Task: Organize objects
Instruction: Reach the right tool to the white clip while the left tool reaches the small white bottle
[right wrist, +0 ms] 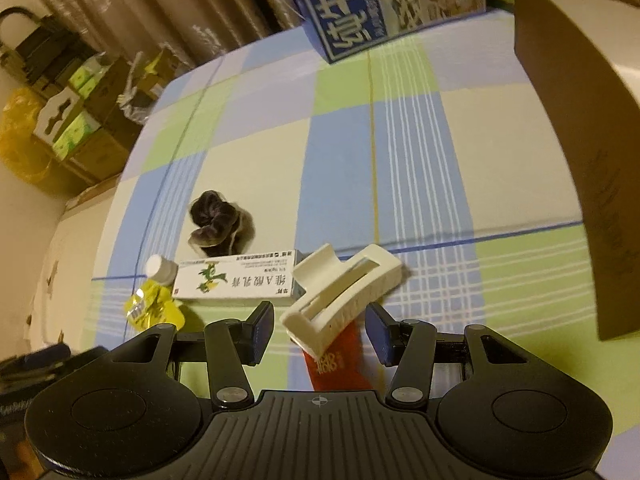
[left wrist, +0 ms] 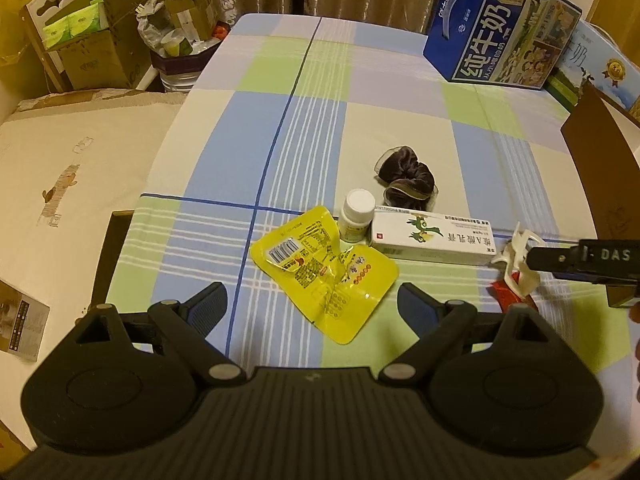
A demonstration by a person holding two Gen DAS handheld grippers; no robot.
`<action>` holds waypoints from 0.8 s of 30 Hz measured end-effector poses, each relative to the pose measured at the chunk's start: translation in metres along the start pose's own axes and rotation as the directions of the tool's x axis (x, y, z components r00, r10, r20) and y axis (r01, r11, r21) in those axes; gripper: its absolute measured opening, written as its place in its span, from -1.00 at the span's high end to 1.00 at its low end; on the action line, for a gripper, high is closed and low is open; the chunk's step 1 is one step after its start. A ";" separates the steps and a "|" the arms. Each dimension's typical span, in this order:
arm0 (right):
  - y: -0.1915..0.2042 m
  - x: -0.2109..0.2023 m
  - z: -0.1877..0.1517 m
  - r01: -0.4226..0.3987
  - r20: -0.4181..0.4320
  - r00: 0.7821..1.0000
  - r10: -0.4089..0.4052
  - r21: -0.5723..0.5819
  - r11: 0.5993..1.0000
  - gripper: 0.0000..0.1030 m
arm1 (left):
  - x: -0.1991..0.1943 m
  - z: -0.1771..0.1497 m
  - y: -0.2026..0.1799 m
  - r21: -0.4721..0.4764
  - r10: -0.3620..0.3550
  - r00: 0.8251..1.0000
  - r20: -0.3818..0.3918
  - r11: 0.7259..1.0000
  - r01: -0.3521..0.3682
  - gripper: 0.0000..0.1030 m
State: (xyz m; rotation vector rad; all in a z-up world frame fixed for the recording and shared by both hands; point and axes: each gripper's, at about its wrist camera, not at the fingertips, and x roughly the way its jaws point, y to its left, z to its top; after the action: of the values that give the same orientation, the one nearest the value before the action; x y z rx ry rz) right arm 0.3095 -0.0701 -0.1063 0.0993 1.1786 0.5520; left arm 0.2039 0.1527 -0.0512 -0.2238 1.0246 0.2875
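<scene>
On the plaid tablecloth (left wrist: 312, 128) lie a crumpled yellow packet (left wrist: 324, 272), a small white-capped bottle (left wrist: 358, 216), a white ointment box (left wrist: 432, 240) and a dark velvet scrunchie (left wrist: 406, 180). My left gripper (left wrist: 312, 304) is open, low over the packet's near edge. The right gripper (left wrist: 560, 260) enters from the right at a white hair claw (left wrist: 520, 256). In the right wrist view my right gripper (right wrist: 320, 320) is open with the hair claw (right wrist: 344, 292) between its fingers, lying on a red packet (right wrist: 336, 364). The ointment box (right wrist: 236, 282), bottle (right wrist: 160, 270) and scrunchie (right wrist: 216, 220) sit beyond.
A blue milk carton box (left wrist: 500, 24) stands at the table's far right, and a brown cardboard panel (left wrist: 600, 168) rises along the right edge. Cardboard boxes and a full bin (left wrist: 180, 48) crowd the floor at the far left. A cream surface (left wrist: 60, 184) adjoins the table's left side.
</scene>
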 end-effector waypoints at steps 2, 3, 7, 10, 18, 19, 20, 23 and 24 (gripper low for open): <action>-0.003 0.008 0.003 0.002 -0.010 1.000 -0.001 0.038 0.999 0.07 | 0.004 0.002 0.000 0.002 -0.002 1.000 -0.005 1.000 0.002 -0.75; -0.003 0.011 0.005 0.004 -0.013 1.000 -0.004 0.049 0.999 0.07 | 0.007 0.003 0.001 0.002 -0.004 1.000 -0.008 1.000 0.004 -0.75; -0.005 0.023 0.008 0.030 -0.025 0.999 -0.029 0.062 0.998 0.07 | 0.015 0.008 0.002 0.007 -0.010 1.000 -0.015 1.000 0.010 -0.75; -0.009 0.028 0.012 0.035 -0.023 0.999 -0.034 0.061 0.997 0.07 | 0.021 0.011 0.002 0.009 -0.015 1.000 -0.020 1.000 0.015 -0.75; -0.022 0.024 0.017 0.049 -0.021 0.999 -0.050 -0.036 0.998 0.10 | 0.038 0.019 -0.001 0.031 -0.040 0.999 -0.028 0.999 0.041 -0.74; -0.023 0.022 0.015 0.083 -0.011 0.996 -0.084 -0.079 0.993 0.10 | 0.040 0.020 -0.002 0.038 -0.044 0.999 -0.026 0.998 0.045 -0.74; -0.023 0.021 0.013 0.109 -0.003 0.994 -0.110 -0.108 0.988 0.10 | 0.041 0.020 -0.003 0.048 -0.048 0.999 -0.020 0.998 0.049 -0.74; -0.034 0.017 0.007 0.153 0.014 0.988 -0.153 -0.150 0.977 0.10 | 0.046 0.022 -0.007 0.078 -0.059 0.998 -0.008 0.995 0.059 -0.72; -0.037 0.017 0.006 0.166 0.015 0.986 -0.166 -0.154 0.974 0.10 | 0.048 0.023 -0.009 0.090 -0.063 0.998 -0.002 0.994 0.063 -0.71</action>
State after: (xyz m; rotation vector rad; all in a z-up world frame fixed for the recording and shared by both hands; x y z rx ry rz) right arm 0.3324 -0.0934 -0.1314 -0.1312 1.1257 0.4934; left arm 0.2485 0.1582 -0.0805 -0.1744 1.0257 0.1837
